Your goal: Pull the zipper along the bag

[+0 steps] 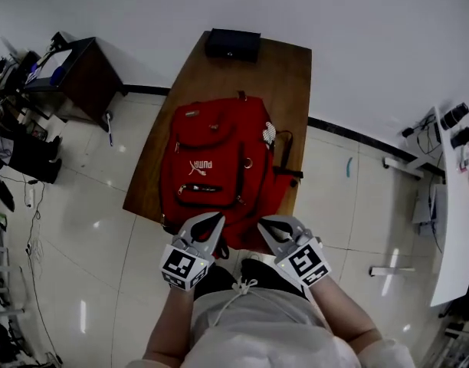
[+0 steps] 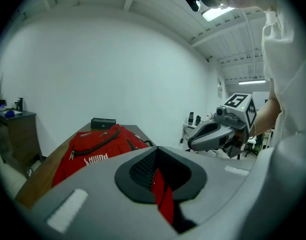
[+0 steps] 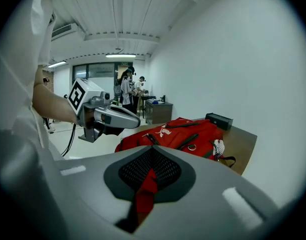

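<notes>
A red backpack [image 1: 219, 159] lies flat on the wooden table [image 1: 288, 75], front side up, with dark zipper lines across its pockets [image 1: 200, 189]. My left gripper [image 1: 211, 222] and right gripper [image 1: 269, 227] hover side by side at the bag's near edge, just above it. Both are shut with nothing between their jaws. In the left gripper view my left gripper [image 2: 155, 154] points along the backpack [image 2: 95, 151], with the right gripper [image 2: 192, 144] beside it. The right gripper view has my right gripper [image 3: 152, 153] facing the backpack [image 3: 180, 134], and the left gripper [image 3: 135, 122] floats at left.
A black box [image 1: 232, 44] sits at the table's far end against the white wall. A dark cabinet [image 1: 81, 71] stands at the left and a white desk [image 1: 457, 228] at the right. People [image 3: 128, 91] stand far back in the room. Tiled floor surrounds the table.
</notes>
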